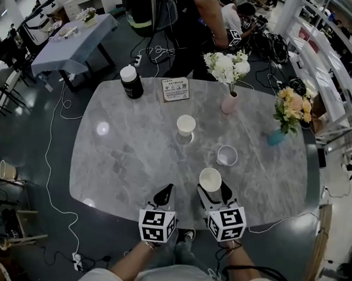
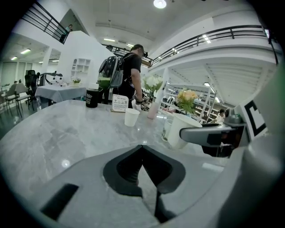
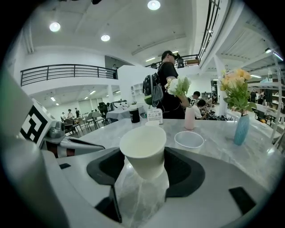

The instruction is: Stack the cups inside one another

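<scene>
My right gripper is shut on a white paper cup near the table's front edge. The cup stands upright between the dark pads of this gripper. A clear plastic cup stands just beyond it to the right, also seen in the right gripper view. A second white paper cup stands farther back, mid-table. My left gripper is beside the right one, shut and holding nothing, with its jaws meeting at a point.
On the grey marble table stand a black canister with a white lid, a small sign, a pink vase with white flowers and a blue vase with orange flowers. A person stands at the far edge.
</scene>
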A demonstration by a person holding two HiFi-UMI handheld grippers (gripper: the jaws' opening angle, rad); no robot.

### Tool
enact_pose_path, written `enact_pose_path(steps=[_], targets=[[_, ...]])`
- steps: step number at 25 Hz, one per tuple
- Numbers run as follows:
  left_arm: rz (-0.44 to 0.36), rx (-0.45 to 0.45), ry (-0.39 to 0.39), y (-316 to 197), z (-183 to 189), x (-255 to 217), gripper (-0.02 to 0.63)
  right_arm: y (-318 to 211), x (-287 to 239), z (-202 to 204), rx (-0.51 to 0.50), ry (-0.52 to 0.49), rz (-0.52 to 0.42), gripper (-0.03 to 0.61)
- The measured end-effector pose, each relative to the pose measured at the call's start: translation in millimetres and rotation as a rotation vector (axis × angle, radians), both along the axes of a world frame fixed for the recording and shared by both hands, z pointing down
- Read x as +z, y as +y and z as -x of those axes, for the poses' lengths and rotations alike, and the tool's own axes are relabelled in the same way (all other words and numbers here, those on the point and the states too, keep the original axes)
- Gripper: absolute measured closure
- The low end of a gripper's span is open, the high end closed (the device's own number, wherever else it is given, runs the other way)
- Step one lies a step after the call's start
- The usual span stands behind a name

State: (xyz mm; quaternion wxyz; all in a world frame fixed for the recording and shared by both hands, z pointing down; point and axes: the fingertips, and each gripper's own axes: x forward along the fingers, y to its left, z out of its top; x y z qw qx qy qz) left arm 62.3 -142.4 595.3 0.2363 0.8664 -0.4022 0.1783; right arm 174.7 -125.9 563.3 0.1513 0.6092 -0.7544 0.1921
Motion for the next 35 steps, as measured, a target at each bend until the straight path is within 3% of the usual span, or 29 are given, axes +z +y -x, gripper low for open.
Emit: enact_pose_path(steps=[21, 35], targets=[[-0.059, 0.086, 0.028, -34, -56, -37, 0.617, -35, -45, -54, 0.069, 0.024, -0.075, 0.324], [-0.055, 0.126, 0.042, -55, -88, -39, 0.617, -53, -46, -90, 0.135, 0.022, -0.07, 0.324]])
